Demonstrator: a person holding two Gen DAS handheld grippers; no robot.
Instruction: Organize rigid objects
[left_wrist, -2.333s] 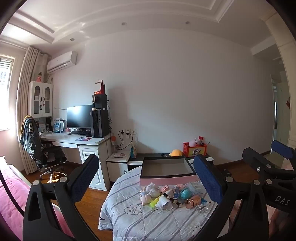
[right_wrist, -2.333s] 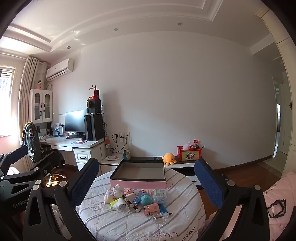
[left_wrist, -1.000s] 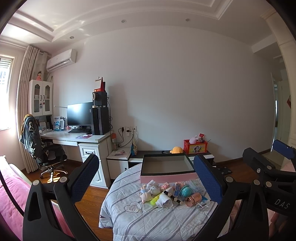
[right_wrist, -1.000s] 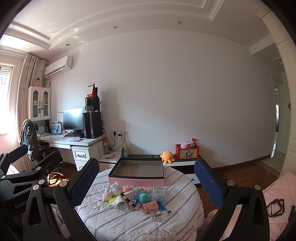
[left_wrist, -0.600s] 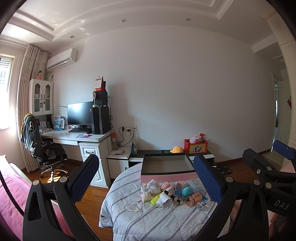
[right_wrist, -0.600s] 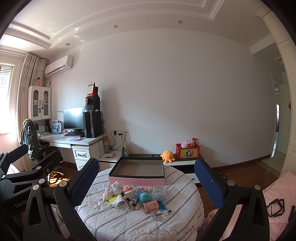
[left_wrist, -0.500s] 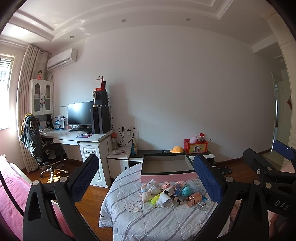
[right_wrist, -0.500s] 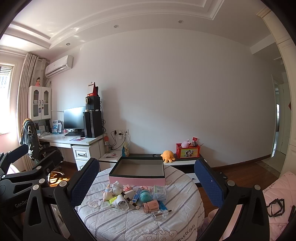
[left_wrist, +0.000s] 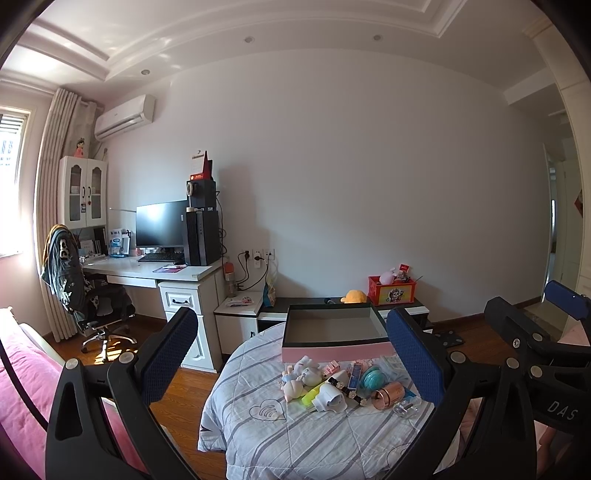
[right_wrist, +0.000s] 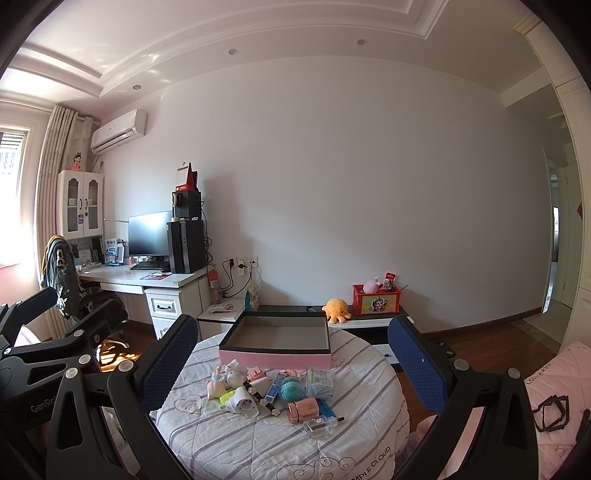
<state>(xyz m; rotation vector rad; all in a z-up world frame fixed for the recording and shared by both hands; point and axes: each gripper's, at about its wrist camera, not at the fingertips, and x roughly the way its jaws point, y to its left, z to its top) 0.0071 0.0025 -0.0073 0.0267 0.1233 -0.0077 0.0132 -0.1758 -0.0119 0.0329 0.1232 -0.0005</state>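
— Bedroom, white wall behind, wood floor. What sits on the round tabletop (right_wrist: 332, 454)?

— One striped quilt covers it. One pink box (right_wrist: 275, 341) with a dark rim stands open and empty at the far side. Just in front of it lies one heap of small things, touching one another: one white plug (right_wrist: 244, 404), one teal ball (right_wrist: 291, 391), one rose-gold cap (right_wrist: 303, 410), one clear bottle (right_wrist: 319, 428), one pale figurine (right_wrist: 225, 376), one black strap (right_wrist: 262, 398), and a few small packets I cannot count.

— And the rest of the room?

— One desk (left_wrist: 155, 271) at the left with one monitor (left_wrist: 160, 223) and one chair (left_wrist: 92, 306); one low shelf behind the tabletop holding one orange plush (right_wrist: 336, 308) and one red crate (right_wrist: 376, 295); one air conditioner (left_wrist: 123, 116) high up.

— Any space to work?

— The near half of the quilt is bare down to its edge, and both sides of the heap are free.

— The tools?

— Left hand-held gripper (left_wrist: 291, 358) and right hand-held gripper (right_wrist: 291, 360) hang above and short of the tabletop, fingers spread wide, nothing between them.
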